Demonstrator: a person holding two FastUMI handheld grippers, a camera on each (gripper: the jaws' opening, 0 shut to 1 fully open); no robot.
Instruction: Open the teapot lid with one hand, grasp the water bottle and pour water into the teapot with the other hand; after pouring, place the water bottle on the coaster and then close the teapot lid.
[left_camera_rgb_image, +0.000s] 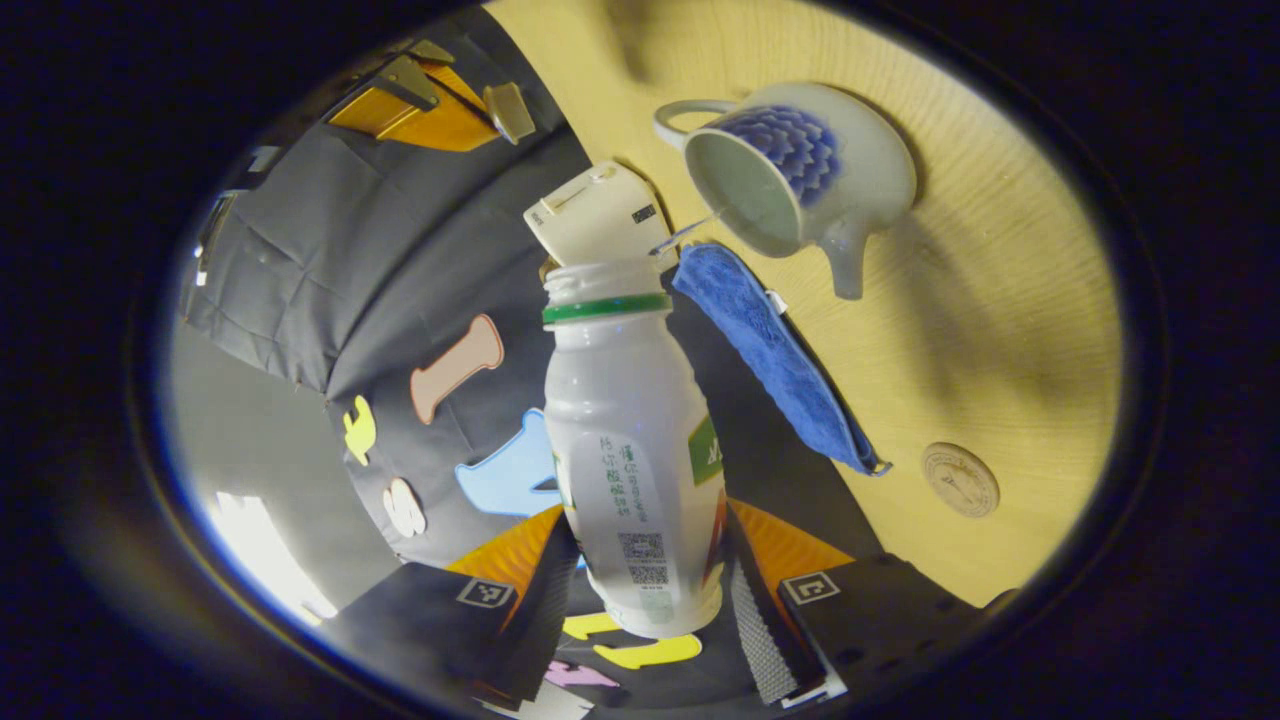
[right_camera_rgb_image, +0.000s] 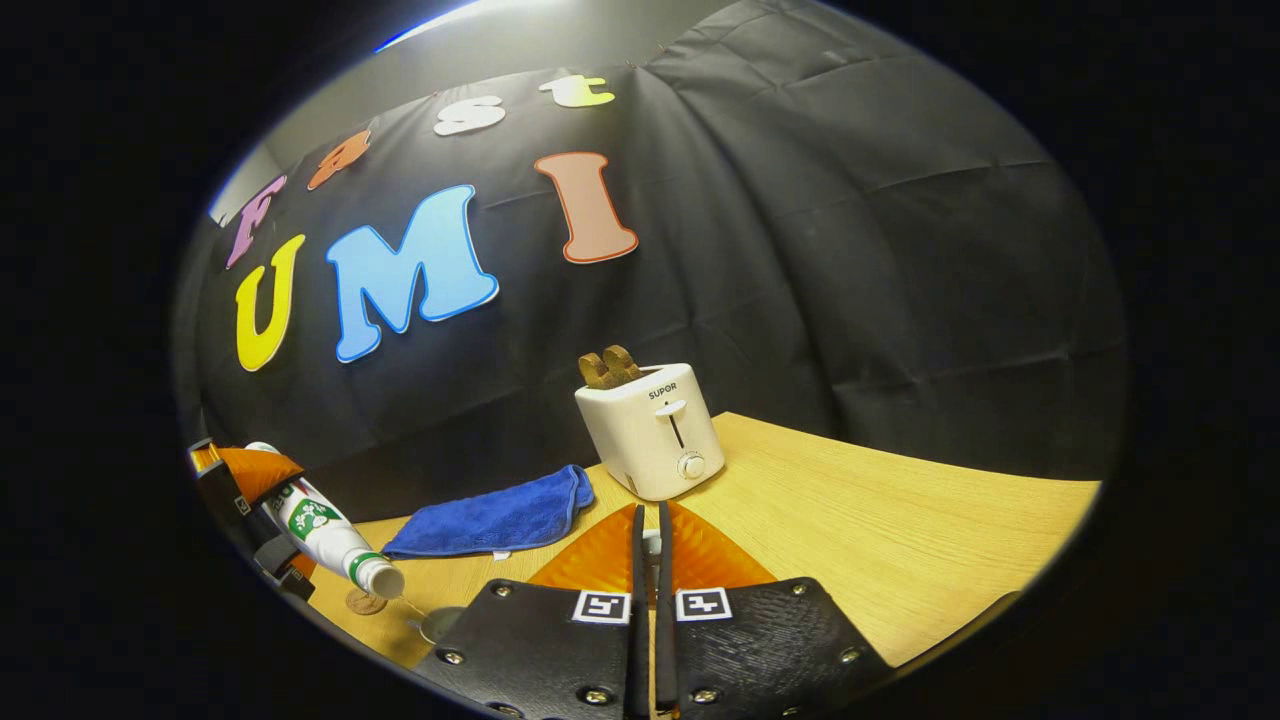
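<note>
Left gripper (left_camera_rgb_image: 650, 600): fingers clamped on water bottle (left_camera_rgb_image: 635, 440), both pressing its sides. Bottle tipped, thin stream running into open teapot (left_camera_rgb_image: 800, 180) on counter (left_camera_rgb_image: 1000, 330). Blue cloth (left_camera_rgb_image: 770, 350) just beside teapot; coaster (left_camera_rgb_image: 960, 479) well apart from it. Right gripper (right_camera_rgb_image: 648, 560): fingers nearly touching, a small pale object pinched between them, unidentifiable.

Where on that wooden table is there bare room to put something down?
The widest bare patch of the light wooden table lies on the far side of the white toaster from the blue cloth. Another lies between the white teapot with a blue flower and the round brown coaster. It is crowded where toaster, cloth, teapot and tilted white plastic bottle cluster.
</note>
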